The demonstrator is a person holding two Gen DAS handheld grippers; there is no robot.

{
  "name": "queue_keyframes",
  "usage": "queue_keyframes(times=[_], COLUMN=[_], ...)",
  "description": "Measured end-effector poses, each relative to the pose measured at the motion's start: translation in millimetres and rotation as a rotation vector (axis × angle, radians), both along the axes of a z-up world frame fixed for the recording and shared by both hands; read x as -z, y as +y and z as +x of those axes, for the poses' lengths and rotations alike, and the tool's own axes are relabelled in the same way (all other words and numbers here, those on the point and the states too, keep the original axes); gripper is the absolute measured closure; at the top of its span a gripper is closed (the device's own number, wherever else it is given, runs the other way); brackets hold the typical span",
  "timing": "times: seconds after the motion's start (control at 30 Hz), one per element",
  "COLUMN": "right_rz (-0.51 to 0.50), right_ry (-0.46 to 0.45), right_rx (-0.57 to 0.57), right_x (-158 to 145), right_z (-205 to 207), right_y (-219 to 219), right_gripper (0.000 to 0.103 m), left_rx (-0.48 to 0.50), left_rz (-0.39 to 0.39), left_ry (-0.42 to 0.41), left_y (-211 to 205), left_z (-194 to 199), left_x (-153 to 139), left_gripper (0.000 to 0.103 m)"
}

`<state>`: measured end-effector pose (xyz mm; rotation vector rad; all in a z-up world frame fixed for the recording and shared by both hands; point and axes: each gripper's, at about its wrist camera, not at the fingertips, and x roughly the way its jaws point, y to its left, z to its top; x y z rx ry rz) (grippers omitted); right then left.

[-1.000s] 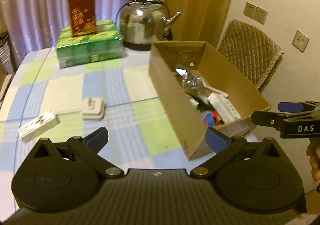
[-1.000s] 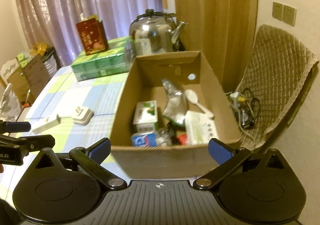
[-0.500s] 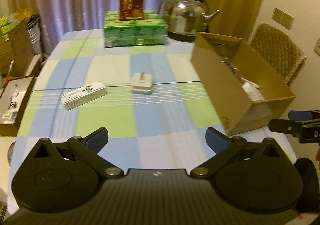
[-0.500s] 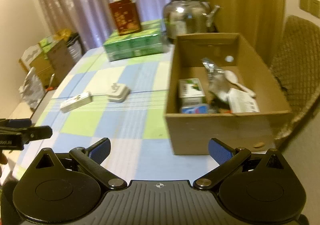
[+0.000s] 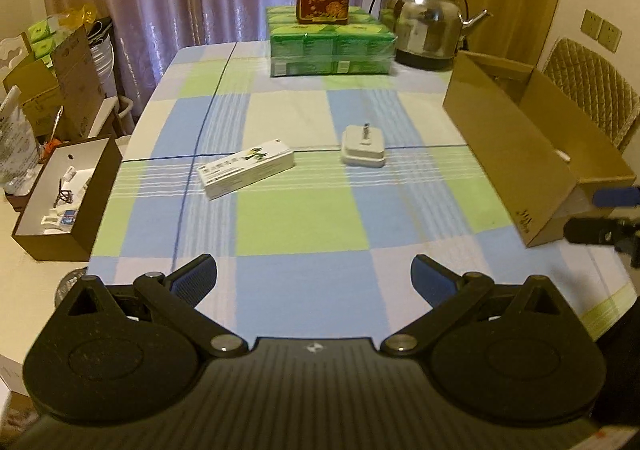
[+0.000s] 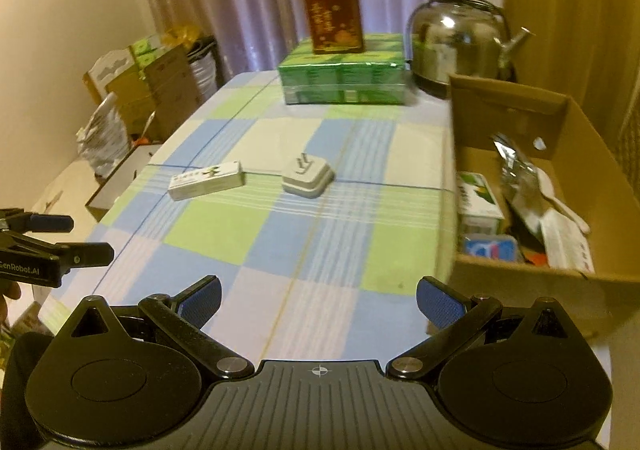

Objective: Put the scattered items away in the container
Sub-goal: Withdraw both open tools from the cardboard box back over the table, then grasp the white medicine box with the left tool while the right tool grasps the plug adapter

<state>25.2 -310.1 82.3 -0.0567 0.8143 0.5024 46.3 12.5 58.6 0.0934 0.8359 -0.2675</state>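
Two items left to fetch, both claws free.

The slim white carton (image 5: 249, 168) lies flat on the checked cloth, well left of the cardboard box (image 5: 516, 153), with the white plug adapter (image 5: 363, 147) between carton and box, prongs up. The carton is long, green-printed and looks light; best to take it across its narrow width, then lift it clear over the box's near wall (which stands tall). The left gripper (image 5: 314, 276) and right gripper (image 6: 318, 300) both hang wide open and empty, short of the box's near end.
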Motion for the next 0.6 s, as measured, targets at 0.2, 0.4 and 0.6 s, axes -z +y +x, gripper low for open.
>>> queue_keyframes(times=[0.2,0.4,0.6], right_rz=[-0.054,-0.14,-0.246], right_ry=[-0.028,-0.087,-0.16], right_rx=[-0.088,-0.238,-0.428], right_x=[5,8,16], right_z=[19,42,80], right_y=[28,59,88], right_gripper=[0.002,0.002,0.002], left_rx=[0.101,0.229,0.398], left_rz=[0.054,0.108,0.212], left_ry=[-0.022,-0.022,-0.049], left_y=[13,15,9], left_z=[13,36,74], left_x=[3,7,14], left_gripper=[0.002,0.002,0.002])
